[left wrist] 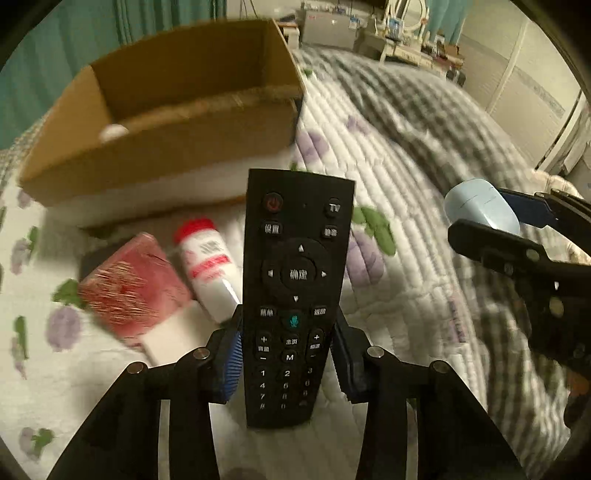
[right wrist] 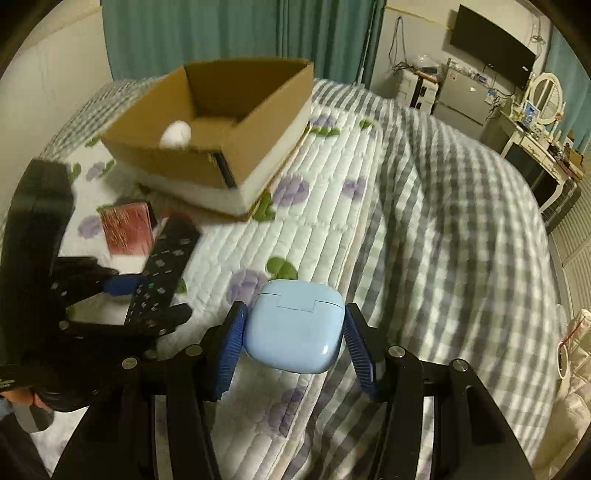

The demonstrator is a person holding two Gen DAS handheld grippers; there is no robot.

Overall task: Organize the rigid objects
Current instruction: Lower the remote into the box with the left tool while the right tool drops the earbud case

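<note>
My left gripper (left wrist: 286, 350) is shut on a black remote control (left wrist: 297, 280) and holds it above the quilt; it also shows in the right wrist view (right wrist: 162, 273). My right gripper (right wrist: 293, 332) is shut on a pale blue earbud case (right wrist: 293, 326), which shows at the right of the left wrist view (left wrist: 480, 208). An open cardboard box (right wrist: 258, 122) stands on the bed ahead with a white rounded object (right wrist: 176, 133) inside. A red box (left wrist: 133, 284) and a white bottle with a red cap (left wrist: 208, 266) lie on the quilt in front of the box.
The bed has a white floral quilt (right wrist: 325, 221) and a grey checked blanket (right wrist: 461, 229) to the right. Green curtains (right wrist: 221, 33) hang behind the box. A dresser with a mirror (right wrist: 546, 96) and a wall TV (right wrist: 491, 48) stand at far right.
</note>
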